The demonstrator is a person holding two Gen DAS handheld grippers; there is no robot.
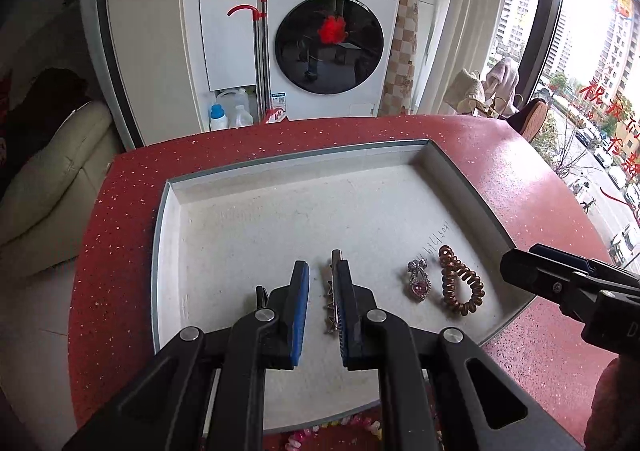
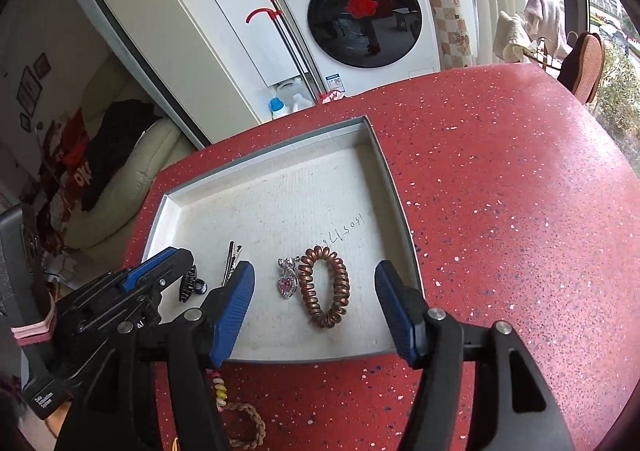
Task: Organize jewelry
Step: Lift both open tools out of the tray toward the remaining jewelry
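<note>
A shallow white tray [image 1: 248, 211] [image 2: 280, 195] lies on the red speckled table. In it lie a metal hair clip [image 1: 333, 291] [image 2: 231, 257], a silver pendant with a pink stone [image 1: 419, 278] [image 2: 287, 277], a copper spiral hair tie [image 1: 460, 280] [image 2: 324, 287] and a small black claw clip [image 2: 191, 283]. My left gripper [image 1: 323, 279] [image 2: 160, 271] is open and empty above the tray, the hair clip just inside its right finger. My right gripper [image 2: 316, 279] [image 1: 520, 263] is open and empty, its fingers on either side of the pendant and hair tie.
On the table in front of the tray lie a braided tan bracelet [image 2: 248, 427] and a pastel bead strand [image 2: 219, 387] [image 1: 304, 433]. A washing machine [image 1: 328, 39] stands behind the table, a sofa [image 1: 52, 179] to the left, a window [image 1: 600, 91] to the right.
</note>
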